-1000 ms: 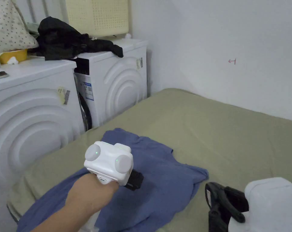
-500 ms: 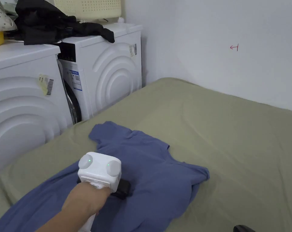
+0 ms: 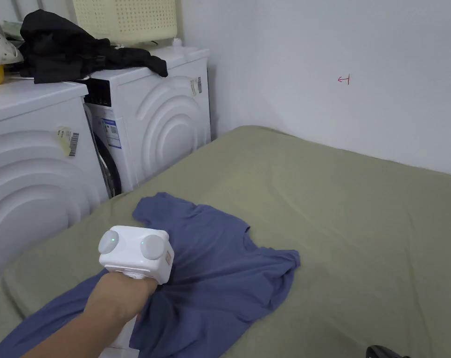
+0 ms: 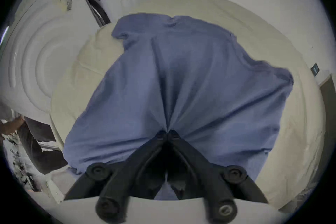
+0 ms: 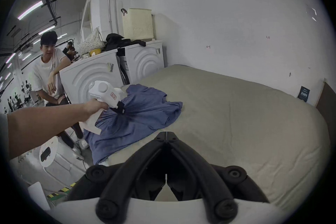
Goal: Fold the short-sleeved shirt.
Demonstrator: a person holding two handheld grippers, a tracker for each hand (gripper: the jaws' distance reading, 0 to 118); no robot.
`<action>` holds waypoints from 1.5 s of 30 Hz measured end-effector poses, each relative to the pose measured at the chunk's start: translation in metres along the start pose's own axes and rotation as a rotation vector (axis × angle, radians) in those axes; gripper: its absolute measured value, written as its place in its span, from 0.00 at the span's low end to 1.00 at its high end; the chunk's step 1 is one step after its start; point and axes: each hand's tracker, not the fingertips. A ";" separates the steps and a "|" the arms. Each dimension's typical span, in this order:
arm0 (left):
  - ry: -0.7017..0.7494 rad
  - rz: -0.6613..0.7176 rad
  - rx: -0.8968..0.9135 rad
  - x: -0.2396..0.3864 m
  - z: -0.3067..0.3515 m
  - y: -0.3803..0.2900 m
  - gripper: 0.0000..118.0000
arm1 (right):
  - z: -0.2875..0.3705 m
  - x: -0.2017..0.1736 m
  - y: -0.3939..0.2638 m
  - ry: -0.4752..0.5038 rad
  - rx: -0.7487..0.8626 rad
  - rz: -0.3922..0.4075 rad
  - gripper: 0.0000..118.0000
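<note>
One blue shirt [image 4: 190, 73] pinched by left hand-held gripper [image 4: 167, 134]; right hand-held gripper [image 5: 166, 135] pressed together, empty.

- Left arm stretched forward, forearm bare, hand [image 3: 119, 298] wrapped round the white handle.
- Left tongs [image 4: 167, 134] angled down, jaws pressed together on a pinch of the blue shirt [image 4: 190, 73]; cloth puckers into folds at the tips.
- Right tongs [image 5: 166, 135] held low and back, well apart from the left, jaws closed tip to tip, nothing between them.
</note>
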 end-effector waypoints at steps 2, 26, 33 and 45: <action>0.015 -0.039 0.043 0.003 0.017 0.001 0.00 | 0.008 0.002 0.001 -0.007 0.011 0.005 0.01; -0.526 -0.529 0.318 0.405 0.252 0.002 0.00 | 0.195 0.127 -0.015 -0.301 0.158 -0.121 0.01; -0.716 -0.735 0.256 0.595 0.278 -0.058 0.00 | 0.252 0.181 -0.038 -0.443 0.182 -0.197 0.01; -0.835 -0.922 0.155 0.753 0.288 -0.177 0.00 | 0.287 0.229 -0.069 -0.559 0.169 -0.262 0.01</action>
